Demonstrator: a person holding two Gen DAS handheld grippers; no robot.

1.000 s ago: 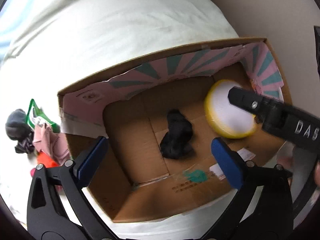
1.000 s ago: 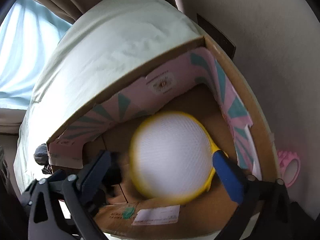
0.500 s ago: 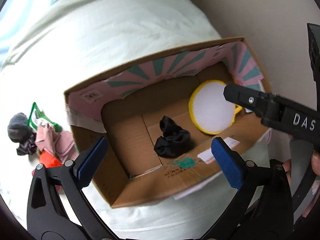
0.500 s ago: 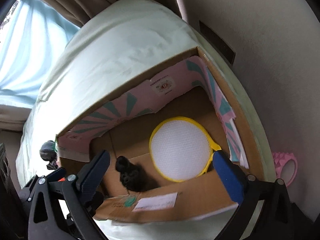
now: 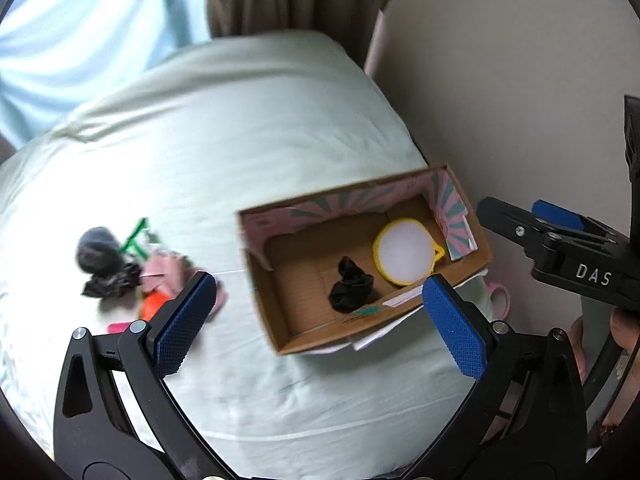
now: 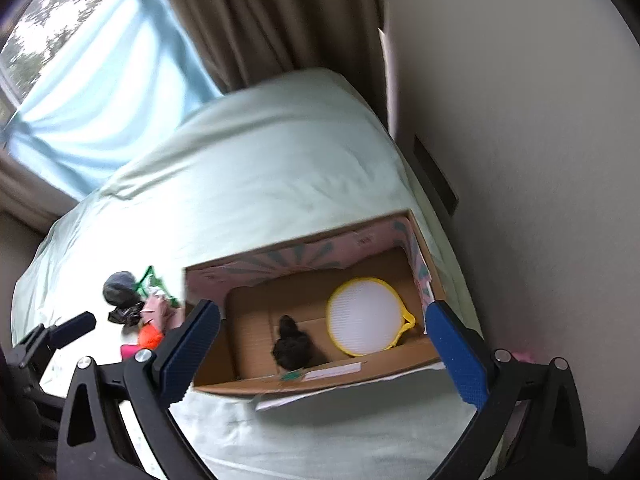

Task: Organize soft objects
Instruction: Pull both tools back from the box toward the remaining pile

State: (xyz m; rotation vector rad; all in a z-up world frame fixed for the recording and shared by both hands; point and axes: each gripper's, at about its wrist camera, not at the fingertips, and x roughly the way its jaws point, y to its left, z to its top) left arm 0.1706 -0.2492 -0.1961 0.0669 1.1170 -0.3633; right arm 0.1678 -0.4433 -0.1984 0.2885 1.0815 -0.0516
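An open cardboard box (image 5: 280, 320) (image 6: 424, 248) lies on the pale green bed. Inside it lie a round white mesh pouch with a yellow rim (image 5: 405, 250) (image 6: 365, 315) and a crumpled black cloth (image 5: 350, 286) (image 6: 291, 345). A pile of soft items (image 5: 132, 272) (image 6: 136, 308) lies on the bed left of the box: dark, pink, orange and green pieces. My left gripper (image 5: 320, 320) is open and empty, high above the box's near side. My right gripper (image 6: 320, 344) is open and empty above the box.
A beige wall (image 5: 500, 80) runs along the bed's right side. A pink ring-shaped object (image 5: 500, 300) lies between the box and the wall. Brown and blue curtains (image 6: 240, 20) hang behind the bed. The bed sheet (image 5: 240, 120) spreads beyond the box.
The right gripper let go of the white mesh pouch, which now lies in the box. Both grippers pulled back and up from the box, so more of the bed shows.
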